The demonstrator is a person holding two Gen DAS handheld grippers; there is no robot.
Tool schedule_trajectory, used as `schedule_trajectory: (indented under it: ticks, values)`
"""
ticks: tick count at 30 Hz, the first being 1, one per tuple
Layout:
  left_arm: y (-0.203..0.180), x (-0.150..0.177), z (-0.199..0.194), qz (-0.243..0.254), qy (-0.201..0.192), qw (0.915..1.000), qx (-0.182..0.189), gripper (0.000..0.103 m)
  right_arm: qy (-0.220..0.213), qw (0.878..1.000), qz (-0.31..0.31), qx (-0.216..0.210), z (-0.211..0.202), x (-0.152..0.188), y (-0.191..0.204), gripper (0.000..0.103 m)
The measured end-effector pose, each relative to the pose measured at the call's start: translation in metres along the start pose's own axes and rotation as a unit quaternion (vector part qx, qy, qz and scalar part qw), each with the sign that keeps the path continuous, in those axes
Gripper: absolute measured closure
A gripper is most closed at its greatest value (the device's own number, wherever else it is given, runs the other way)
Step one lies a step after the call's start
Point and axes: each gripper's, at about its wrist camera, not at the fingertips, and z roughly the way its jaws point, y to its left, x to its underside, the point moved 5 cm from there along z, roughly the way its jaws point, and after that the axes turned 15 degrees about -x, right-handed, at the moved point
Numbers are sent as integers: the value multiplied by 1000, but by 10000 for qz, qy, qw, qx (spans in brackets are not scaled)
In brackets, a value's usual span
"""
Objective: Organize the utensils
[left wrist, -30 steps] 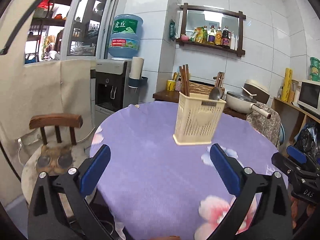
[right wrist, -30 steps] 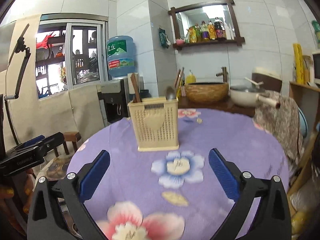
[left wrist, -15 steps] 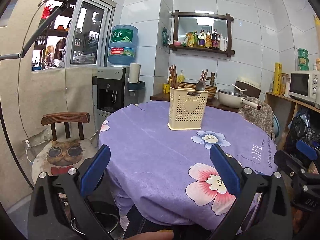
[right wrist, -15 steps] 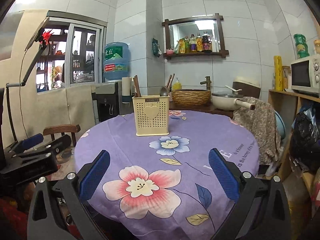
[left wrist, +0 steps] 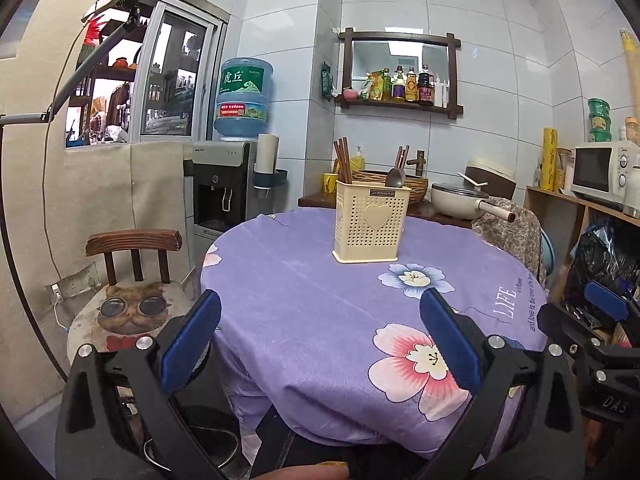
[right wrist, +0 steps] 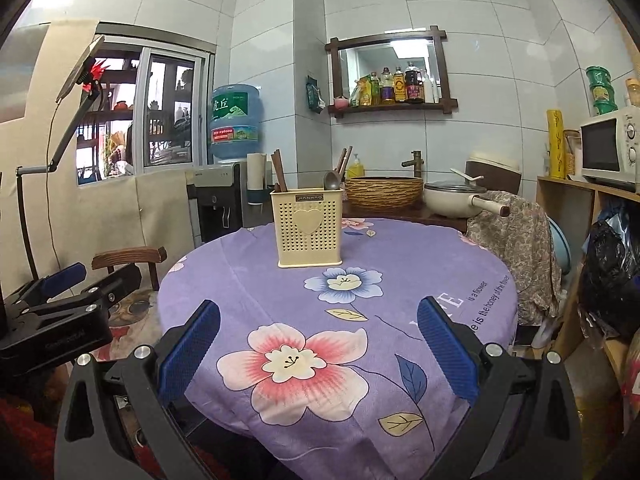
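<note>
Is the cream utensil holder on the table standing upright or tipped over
Upright. The utensil holder sits flat on the purple tablecloth, with chopsticks and a spoon sticking up from it.

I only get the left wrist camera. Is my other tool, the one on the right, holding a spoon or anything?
Observer: No. The right tool is wide open, with nothing between its blue pads.
Operator: What does it point at?
Observer: It points over the near edge of the purple tablecloth. A big pink flower print shows between the pads.
Operator: Is the basket close to it?
Observer: No. The cream utensil holder stands farther ahead, a bit left of the tool's centre, and the tool is not touching it.
</note>
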Motion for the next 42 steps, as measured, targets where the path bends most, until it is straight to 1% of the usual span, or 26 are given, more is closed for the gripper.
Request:
schedule_trajectory:
  ticks: [6, 42]
  values:
    - [-1, 3, 1, 8, 65, 10000, 25, 5, 39, 10000, 7, -34, -1, 0, 1, 6]
    - [-1, 4, -2, 9, 48, 10000, 26, 5, 87, 10000, 3, 9, -2, 2, -1, 6]
